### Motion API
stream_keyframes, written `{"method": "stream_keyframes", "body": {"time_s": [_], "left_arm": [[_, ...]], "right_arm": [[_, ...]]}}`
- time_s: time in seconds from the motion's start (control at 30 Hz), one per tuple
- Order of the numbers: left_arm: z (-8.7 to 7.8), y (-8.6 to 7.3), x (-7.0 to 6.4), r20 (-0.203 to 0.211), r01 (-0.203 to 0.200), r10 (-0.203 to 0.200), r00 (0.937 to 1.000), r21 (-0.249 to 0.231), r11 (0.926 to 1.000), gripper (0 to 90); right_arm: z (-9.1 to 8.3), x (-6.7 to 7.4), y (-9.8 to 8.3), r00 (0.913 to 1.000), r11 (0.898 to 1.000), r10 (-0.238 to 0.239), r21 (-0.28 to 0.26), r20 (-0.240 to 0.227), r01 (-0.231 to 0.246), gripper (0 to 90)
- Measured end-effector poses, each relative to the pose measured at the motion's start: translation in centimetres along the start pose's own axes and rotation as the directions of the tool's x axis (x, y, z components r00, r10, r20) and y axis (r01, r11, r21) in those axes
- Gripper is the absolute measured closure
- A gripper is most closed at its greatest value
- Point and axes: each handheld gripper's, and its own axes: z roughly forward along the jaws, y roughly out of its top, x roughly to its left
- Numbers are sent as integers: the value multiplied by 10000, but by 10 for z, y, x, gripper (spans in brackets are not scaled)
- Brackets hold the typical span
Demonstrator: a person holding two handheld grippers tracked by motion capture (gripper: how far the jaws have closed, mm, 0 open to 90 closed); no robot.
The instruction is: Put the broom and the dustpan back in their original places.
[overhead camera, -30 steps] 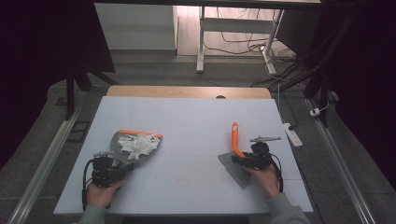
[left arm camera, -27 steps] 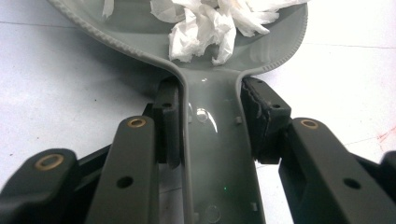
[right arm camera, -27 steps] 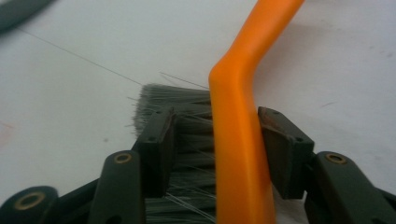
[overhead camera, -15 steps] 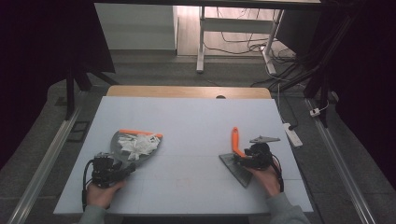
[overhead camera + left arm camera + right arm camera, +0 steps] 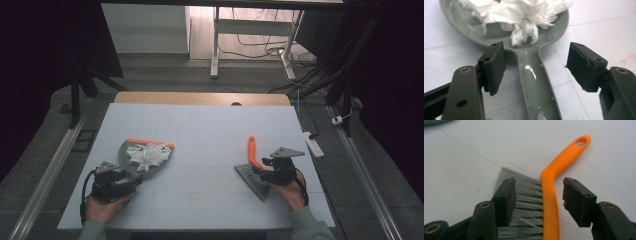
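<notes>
Since the earlier picture, both pairs of jaws have been opening. The left hand-held gripper (image 5: 536, 67) was clamped on the dustpan's handle and now stands apart, the handle lying untouched between its pads. The right hand-held gripper (image 5: 537, 200) stands wide apart astride the brush, pads clear of it.

There are two grippers, one dustpan, one brush and one heap of paper scraps.

The dustpan (image 5: 131, 167) is grey with an orange front edge and lies flat at about 8 o'clock on the desk (image 5: 200, 130). Its bowl, toward 1 o'clock from the left gripper, holds white torn paper (image 5: 524, 15).

The brush (image 5: 550, 202) has an orange handle and grey bristles, and lies flat at about 4 o'clock.
</notes>
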Motion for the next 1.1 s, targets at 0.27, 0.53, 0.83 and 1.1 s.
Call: {"method": "stream_keyframes", "body": {"time_s": [0.27, 0.53, 0.83, 1.1], "left_arm": [[-8, 1, 0, 884, -717, 756, 9932, -468, 9963, 324], [-7, -1, 0, 1572, -1267, 1327, 9786, -479, 9908, 317], [-11, -6, 1, 1745, -1396, 1473, 9736, -556, 9886, 313], [-10, -7, 0, 1764, -1370, 1429, 9739, -452, 9895, 312]], "right_arm": [[-10, 6, -2, 9964, 9964, -745, -446, -414, 727, 439], [-22, 10, -14, 9905, 9906, -1248, -643, -570, 1211, 441], [-35, 10, -30, 9882, 9870, -1476, -698, -405, 1445, 442], [-35, 11, -28, 9847, 9837, -1649, -814, -556, 1601, 442]]}}
